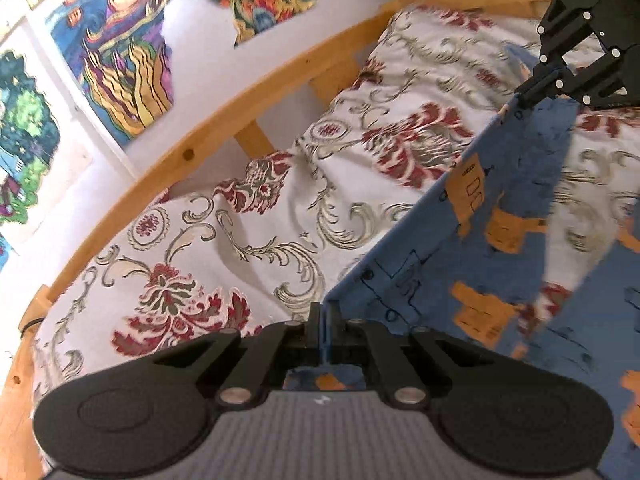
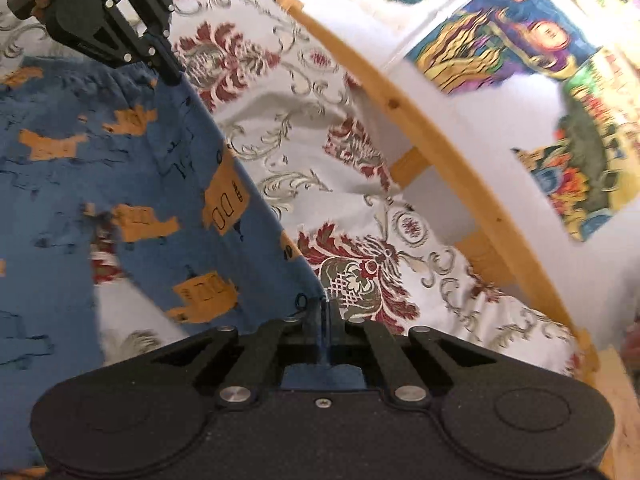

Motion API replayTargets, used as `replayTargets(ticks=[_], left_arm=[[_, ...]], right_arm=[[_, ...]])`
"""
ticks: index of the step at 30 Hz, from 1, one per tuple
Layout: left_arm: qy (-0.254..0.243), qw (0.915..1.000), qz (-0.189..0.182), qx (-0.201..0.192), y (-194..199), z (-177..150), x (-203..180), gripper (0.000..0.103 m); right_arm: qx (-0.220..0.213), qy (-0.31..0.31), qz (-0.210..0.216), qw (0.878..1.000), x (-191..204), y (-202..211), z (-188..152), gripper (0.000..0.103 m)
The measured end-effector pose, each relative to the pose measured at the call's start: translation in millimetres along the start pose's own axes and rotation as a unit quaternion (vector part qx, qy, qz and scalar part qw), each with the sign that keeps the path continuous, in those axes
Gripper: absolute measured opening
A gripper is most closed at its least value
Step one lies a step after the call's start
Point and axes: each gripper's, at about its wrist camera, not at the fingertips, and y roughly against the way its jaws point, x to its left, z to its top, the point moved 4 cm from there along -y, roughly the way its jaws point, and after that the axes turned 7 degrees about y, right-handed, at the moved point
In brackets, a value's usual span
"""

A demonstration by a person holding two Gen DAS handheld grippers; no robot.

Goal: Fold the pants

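Blue pants [image 1: 432,248] printed with orange vehicles hang stretched above a floral bedspread [image 1: 224,240]. My left gripper [image 1: 325,312] is shut on one corner of the pants' top edge, blue cloth pinched between its fingers. In the left wrist view the right gripper [image 1: 524,94] pinches the other end of that taut edge at the upper right. The right wrist view shows my right gripper [image 2: 325,308] shut on the pants [image 2: 120,168], and the left gripper [image 2: 174,76] clamped on the far corner at the upper left. The cloth drapes down from the edge between them.
A wooden bed rail [image 1: 224,120] runs along the far side of the bedspread [image 2: 360,184], with a white wall behind it bearing colourful pictures [image 1: 120,52]. More pictures [image 2: 500,40] hang on the wall in the right wrist view.
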Motion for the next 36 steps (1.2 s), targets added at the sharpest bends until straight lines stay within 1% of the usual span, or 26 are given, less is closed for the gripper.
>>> replayTargets(ticks=[4,7,10,14,17,20,23,27,36], left_arm=[[0.005,0.9999,-0.006,-0.014,41,-16,-18,0.000],[0.003,0.9996,-0.018,-0.021,71,-36,-33,0.000],[-0.008,0.9994,-0.026,-0.024,92,-56,-49,0.000],[-0.018,0.9994,-0.028,-0.014,110,-87,-73,0.000],[-0.021,0.9992,-0.035,-0.004,117,-105,-87,0.000],[-0.033,0.9988,-0.036,0.004,122,-121,-98,0.000],[-0.029,0.9983,-0.048,0.015,123,-132,-102,0.000],[-0.029,0.9977,-0.057,0.022,126,-140,-103,0.000],[-0.063,0.9951,-0.062,0.045,122,-150,-114,0.001]], right_arm=[[-0.004,-0.007,-0.029,1.000,37,48,1,0.000],[-0.007,-0.003,-0.051,0.999,70,80,-2,0.000],[-0.001,-0.008,-0.064,0.998,105,106,-7,0.000],[0.005,-0.021,-0.083,0.996,143,130,-11,0.000],[0.013,-0.040,-0.091,0.995,162,140,-14,0.000],[0.017,-0.037,-0.093,0.995,180,149,-16,0.000],[0.023,-0.047,-0.089,0.995,190,154,-20,0.000],[0.023,-0.053,-0.087,0.994,199,161,-20,0.000],[0.038,-0.070,-0.066,0.995,216,159,-27,0.000]])
